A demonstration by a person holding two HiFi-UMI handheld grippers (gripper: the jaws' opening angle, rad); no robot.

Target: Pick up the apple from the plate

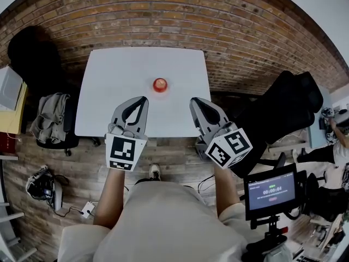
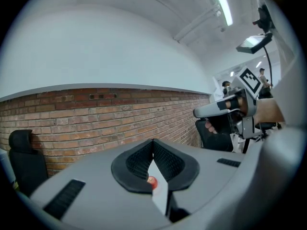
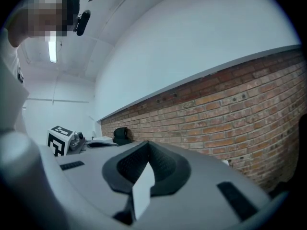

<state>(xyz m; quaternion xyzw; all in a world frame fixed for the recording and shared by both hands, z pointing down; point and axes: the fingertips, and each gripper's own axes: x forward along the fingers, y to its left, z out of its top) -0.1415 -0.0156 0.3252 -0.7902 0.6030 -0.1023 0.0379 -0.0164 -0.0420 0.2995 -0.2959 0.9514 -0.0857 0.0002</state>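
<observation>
A small red apple (image 1: 160,84) sits on a red plate near the middle of the white table (image 1: 109,91) in the head view. Both grippers hover over the table's near edge, short of the apple. My left gripper (image 1: 143,99) is shut and empty, to the apple's near left. My right gripper (image 1: 194,101) is also shut and empty, to its near right. In the left gripper view the jaw tips meet (image 2: 153,141) and the apple (image 2: 152,180) shows small through the gap below them. The right gripper view shows its jaws (image 3: 147,143) closed, with no apple in sight.
A brick wall (image 1: 163,15) runs behind the table. A black office chair (image 1: 283,105) stands at the right. At the left a chair draped with clothes (image 1: 52,119) stands beside the table. A small monitor on a tripod (image 1: 271,192) is near my right side.
</observation>
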